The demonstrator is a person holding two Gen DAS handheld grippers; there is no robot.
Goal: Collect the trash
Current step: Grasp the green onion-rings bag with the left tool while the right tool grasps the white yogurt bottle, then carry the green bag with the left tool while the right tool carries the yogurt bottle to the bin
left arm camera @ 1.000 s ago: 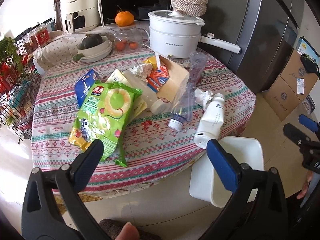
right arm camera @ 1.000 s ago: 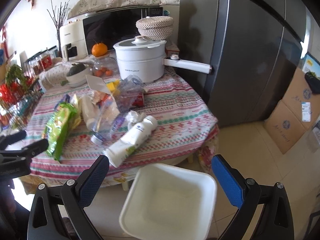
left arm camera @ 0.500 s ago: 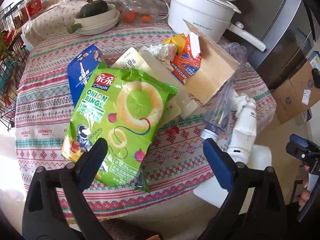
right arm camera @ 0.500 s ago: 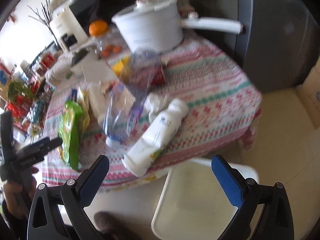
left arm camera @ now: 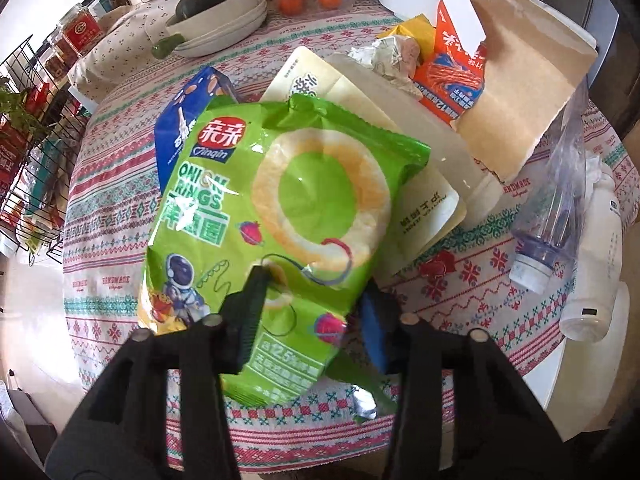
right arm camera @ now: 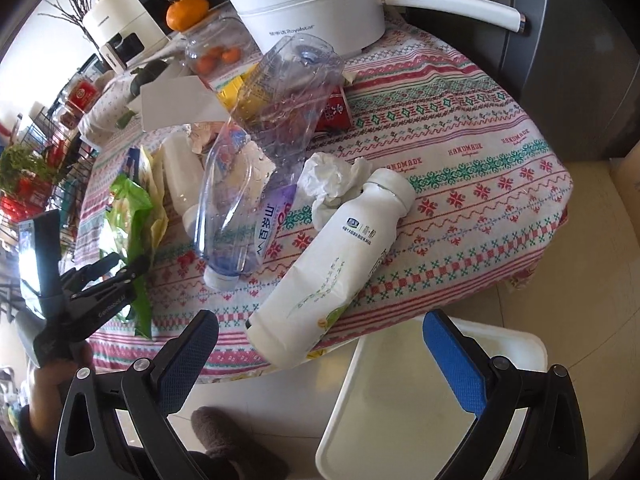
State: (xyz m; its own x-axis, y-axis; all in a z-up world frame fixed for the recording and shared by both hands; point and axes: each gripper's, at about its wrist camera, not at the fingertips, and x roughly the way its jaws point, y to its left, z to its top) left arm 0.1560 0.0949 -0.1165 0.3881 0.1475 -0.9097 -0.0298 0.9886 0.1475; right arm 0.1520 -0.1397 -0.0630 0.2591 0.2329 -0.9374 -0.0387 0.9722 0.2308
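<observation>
Left gripper (left arm camera: 312, 304): jaws closed in on the near end of the green onion-rings bag (left arm camera: 280, 216), one finger lying on top of the bag, the blue-padded one at its right edge. Looks like a pinch on the bag, though the fisheye angle hides the actual contact under the foil. In the right wrist view the same gripper (right arm camera: 120, 268) sits at the bag's near edge (right arm camera: 132, 216).

Right gripper (right arm camera: 320, 340): jaws wide apart, holding nothing, hanging off the table edge above a white bin (right arm camera: 420, 400) on the floor.

Trash on the table (right arm camera: 460, 168), patterned cloth:
- green bag lies on top of a cream pouch (left arm camera: 420, 216) and a blue snack pack (left arm camera: 180, 128)
- white plastic bottle (left arm camera: 420, 128) on its side behind the pouch, crumpled foil (left arm camera: 392, 60) at its far end
- torn orange carton with brown cardboard flap (left arm camera: 512, 92) just beyond
- crushed clear bottle (right arm camera: 256, 184) on its side, cap toward the table edge
- white milk bottle (right arm camera: 332, 272) lying beside it, base overhanging the edge above the bin
- crumpled tissue (right arm camera: 332, 176) touching the milk bottle's neck

Far side: white electric pot (right arm camera: 312, 8), orange (right arm camera: 187, 12) on a glass jar, stacked bowls with a dark squash (left arm camera: 216, 20).
</observation>
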